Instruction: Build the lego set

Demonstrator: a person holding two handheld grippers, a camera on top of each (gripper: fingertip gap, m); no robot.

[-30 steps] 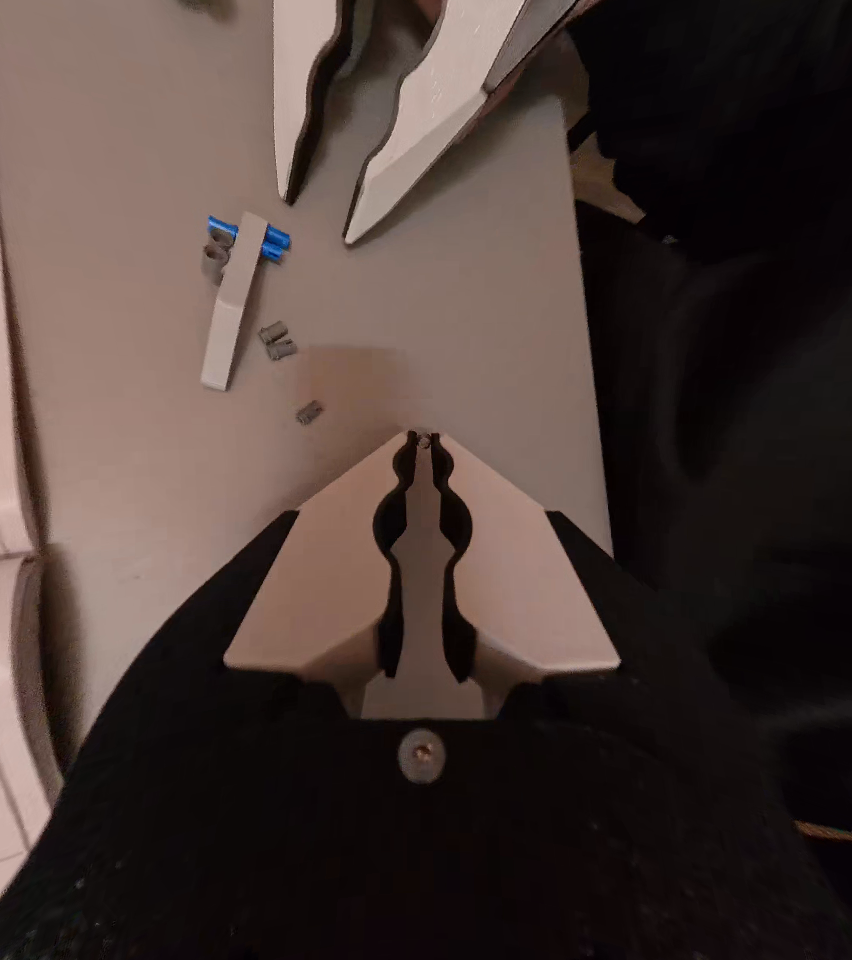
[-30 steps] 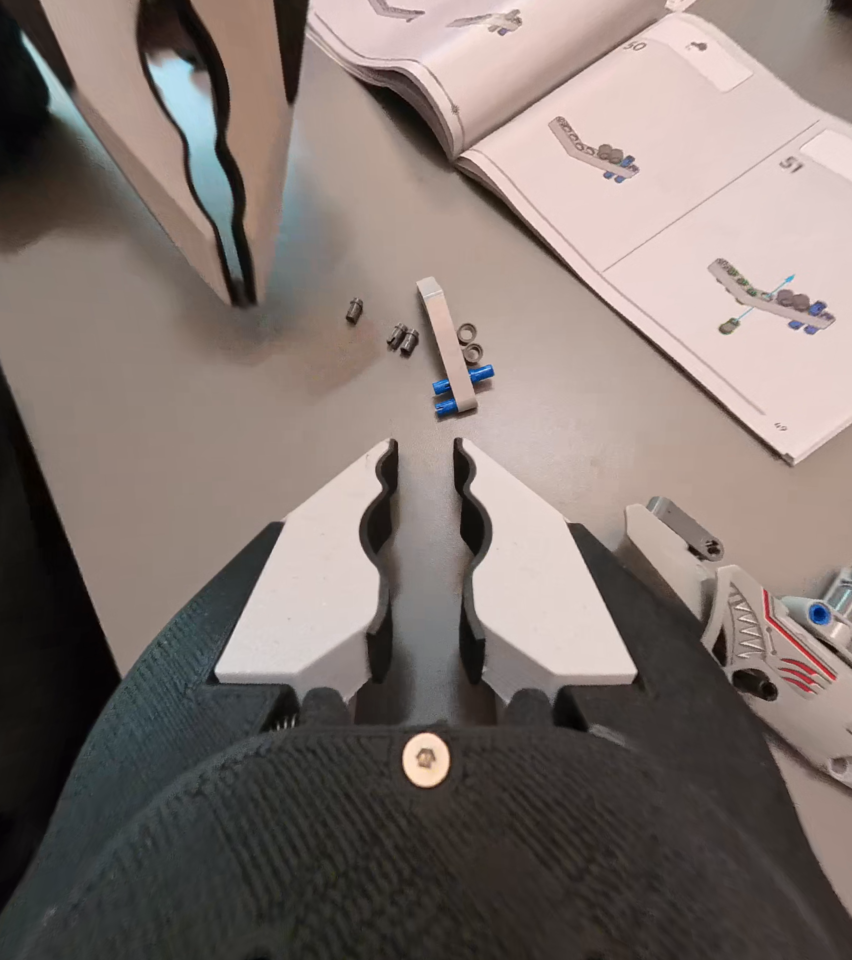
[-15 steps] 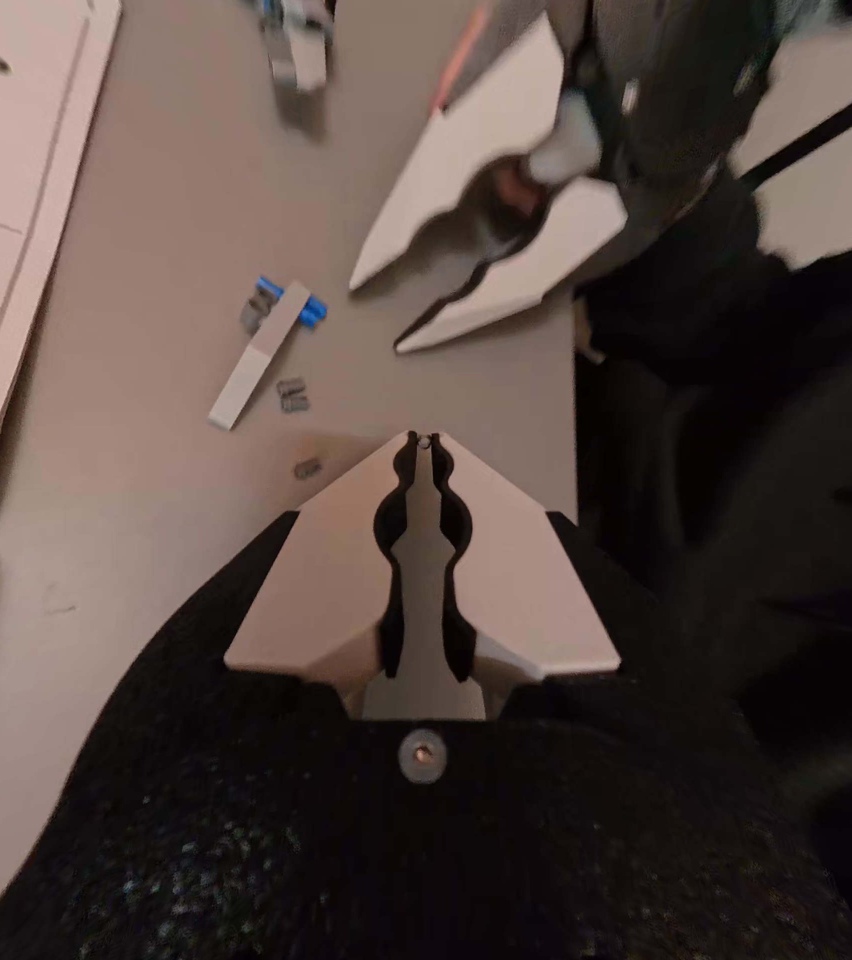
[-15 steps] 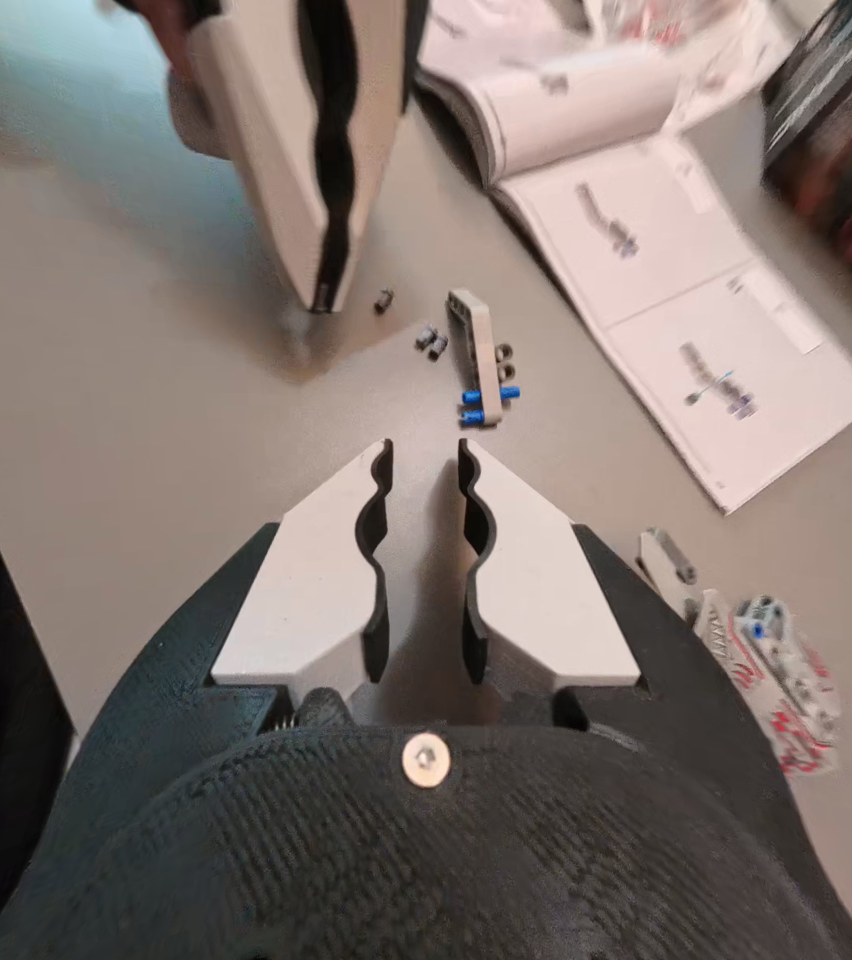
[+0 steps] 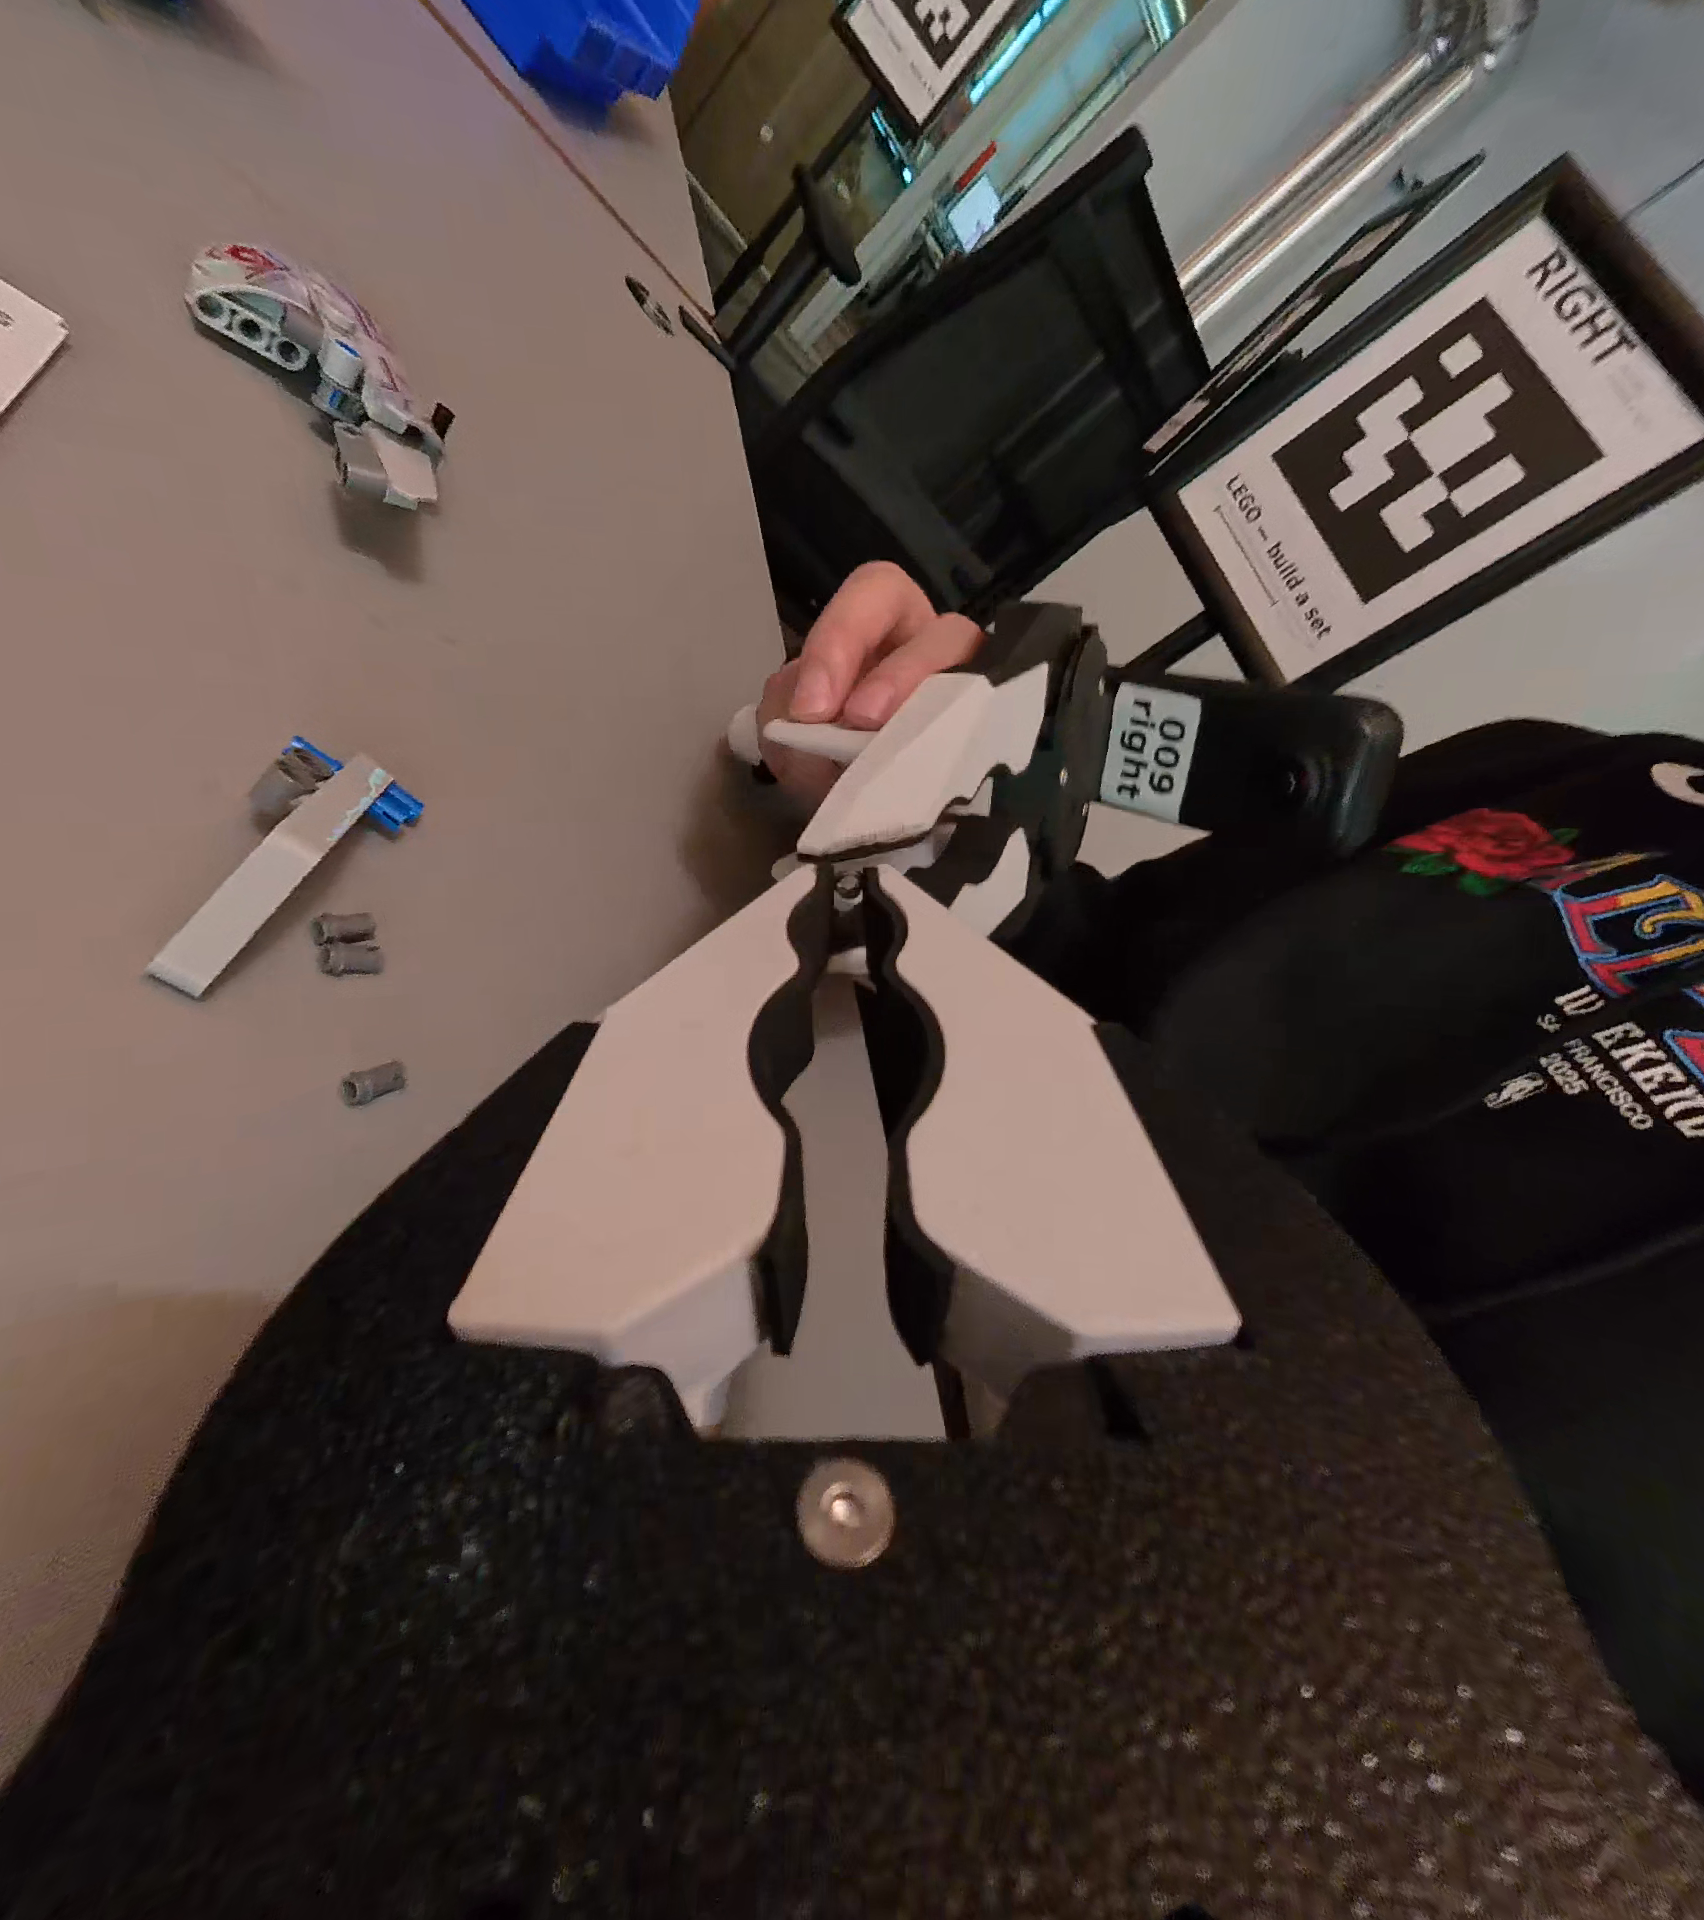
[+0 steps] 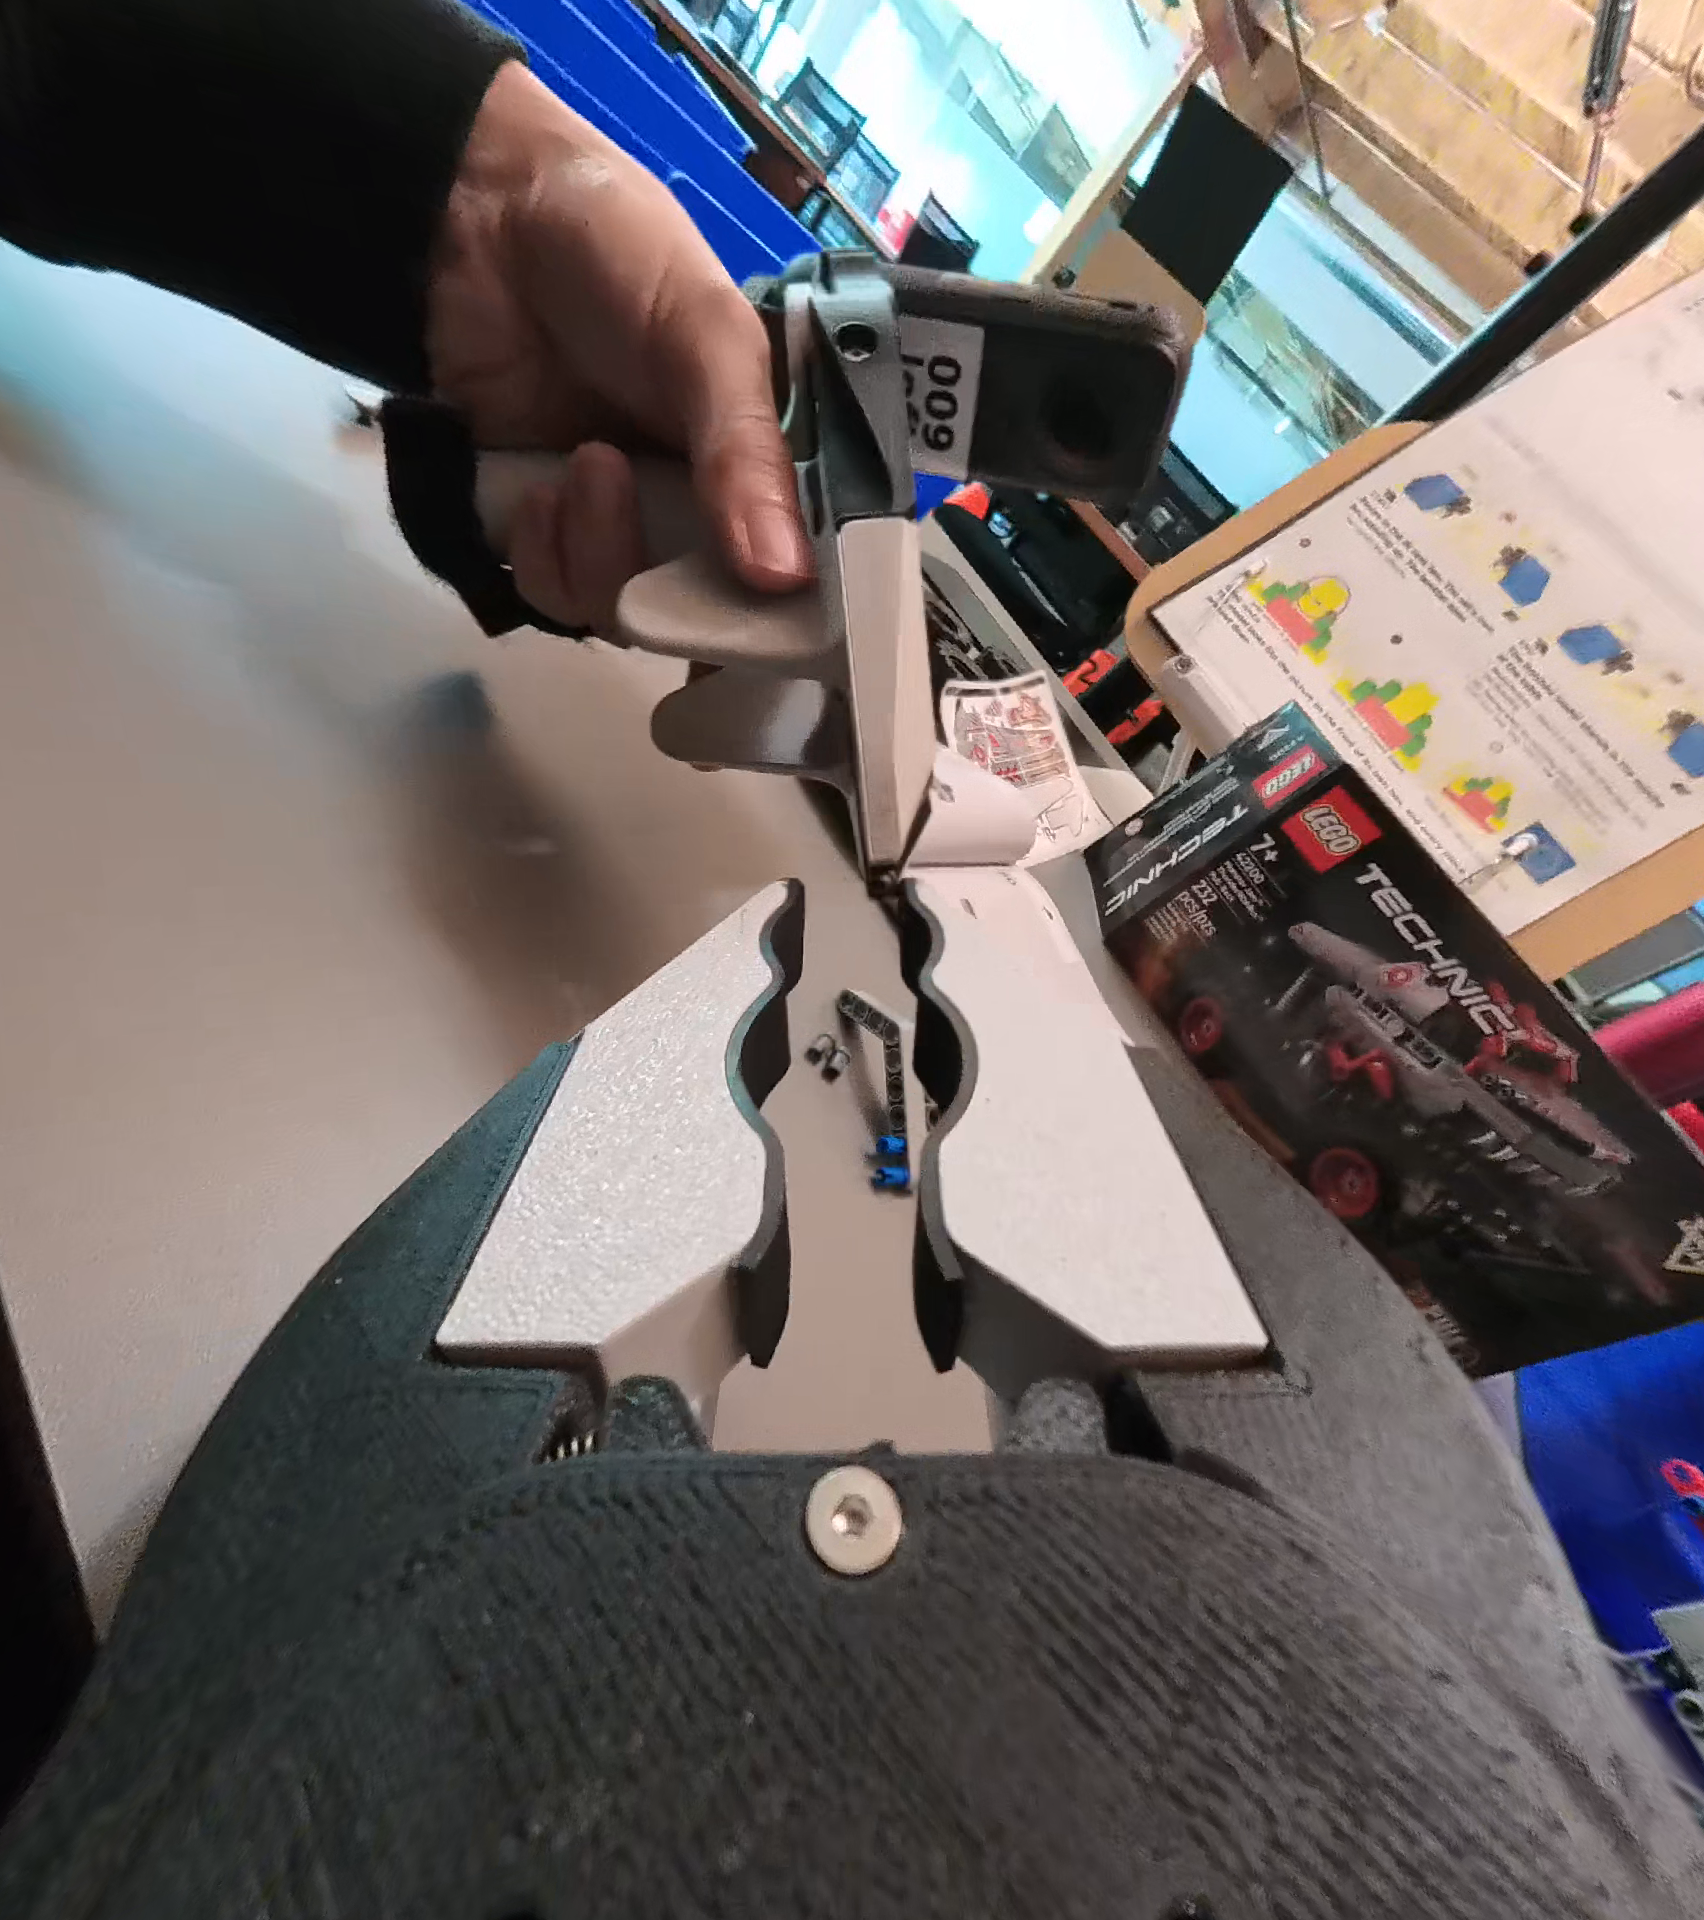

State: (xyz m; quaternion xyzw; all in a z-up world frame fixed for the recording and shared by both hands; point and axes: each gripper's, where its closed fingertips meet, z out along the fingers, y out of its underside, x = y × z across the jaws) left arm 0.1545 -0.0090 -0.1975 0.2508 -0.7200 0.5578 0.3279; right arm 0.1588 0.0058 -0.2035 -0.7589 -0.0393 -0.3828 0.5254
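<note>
Two grippers meet tip to tip above the table.

The left gripper (image 5: 846, 891) pinches a tiny pin (image 5: 844, 889). The right gripper (image 6: 853, 883) is partly open, empty. The grey beam (image 5: 271, 873) lies near the table's (image 5: 536, 582) edge.

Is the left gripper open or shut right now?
Shut: the left gripper has its fingertips nearly together, pinching a small dark pin; only a thin gap remains.

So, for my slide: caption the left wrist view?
Left gripper pinches a tiny pin tip-to-tip with right gripper.
</note>
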